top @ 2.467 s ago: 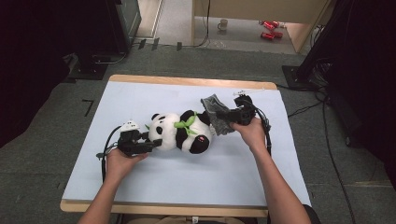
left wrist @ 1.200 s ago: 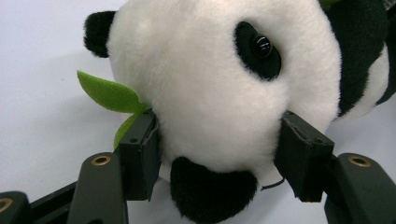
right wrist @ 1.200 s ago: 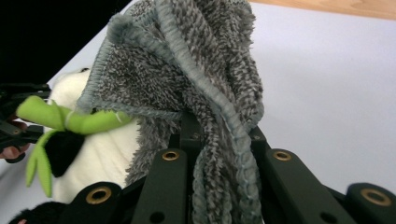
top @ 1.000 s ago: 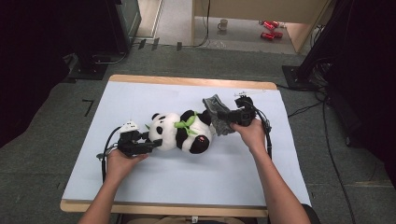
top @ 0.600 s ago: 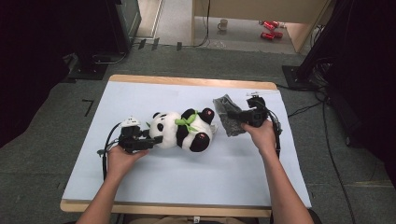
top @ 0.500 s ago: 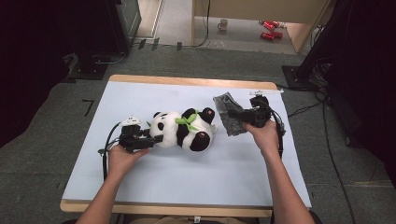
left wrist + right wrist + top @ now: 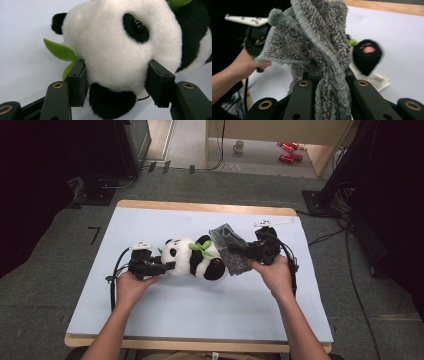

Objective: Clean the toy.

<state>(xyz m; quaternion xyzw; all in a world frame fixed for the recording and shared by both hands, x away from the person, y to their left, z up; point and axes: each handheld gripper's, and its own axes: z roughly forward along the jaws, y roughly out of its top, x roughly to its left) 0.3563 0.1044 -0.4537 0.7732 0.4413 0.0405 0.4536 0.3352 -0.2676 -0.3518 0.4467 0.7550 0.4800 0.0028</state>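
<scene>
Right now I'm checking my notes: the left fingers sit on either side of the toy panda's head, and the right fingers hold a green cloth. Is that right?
Not quite. The cloth in the right gripper is grey, not green, as the right gripper view shows. The rest stands: the left gripper has its fingers on either side of the toy panda's head.

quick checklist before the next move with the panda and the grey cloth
1. Left tool on the black and white plush panda toy: pads sit on either side of its head and have just been closing; firm grip cannot tell.
2. Right tool shut on the grey knitted cloth: ok.
3. Cloth lifted clear of the panda: ok in the right gripper view, where it hangs above the light blue table mat.
4. Panda resting on the mat: ok.
5. Mat space around the panda free of clutter: ok.
</scene>
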